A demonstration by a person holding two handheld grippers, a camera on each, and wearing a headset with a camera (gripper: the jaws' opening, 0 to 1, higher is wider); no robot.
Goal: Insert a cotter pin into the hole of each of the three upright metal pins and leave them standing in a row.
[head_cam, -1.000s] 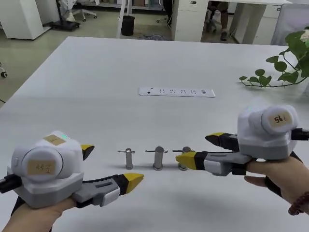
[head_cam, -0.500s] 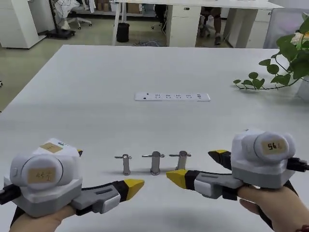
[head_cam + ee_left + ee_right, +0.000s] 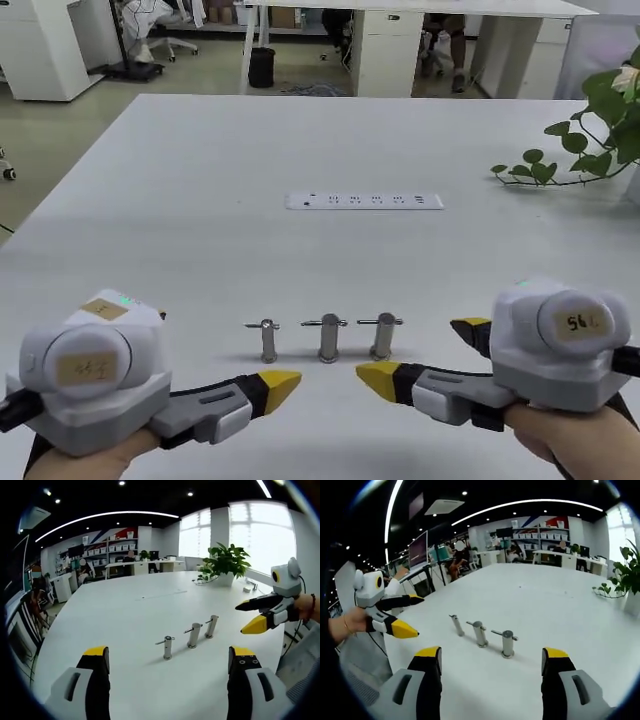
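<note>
1. Three metal pins stood upright in a straight row on the white table (image 3: 300, 140), in the half toward the person's edge, about midway between the left and right edges.
2. Left pin (image 3: 268, 342), middle pin (image 3: 329, 340) and right pin (image 3: 383, 338) were evenly spaced, apart from each other, not touching.
3. Each pin had a cotter pin crosswise through its top: one in the left pin (image 3: 260, 325), one in the middle pin (image 3: 316, 323), one in the right pin (image 3: 374, 321). The long ends stuck out toward the table's left edge.
4. Left gripper (image 3: 226, 348) was off the row's left end, closer to the person's edge, jaws spread wide, nothing between them. It touched no pin.
5. Right gripper (image 3: 412, 348) was off the row's right end, also on the person's side, jaws wide apart and empty. Its yellow tip sat near the right pin but clear of it.
6. In both gripper views the row of pins showed ahead, between that view's own two jaws and well clear of them, with the other gripper off to one side.
7. A white power strip (image 3: 363, 201) lay flat nearer the table's middle, well beyond the row and parallel to it.
8. A green plant (image 3: 590, 130) trailed over the table by the right edge, well away from the pins.
</note>
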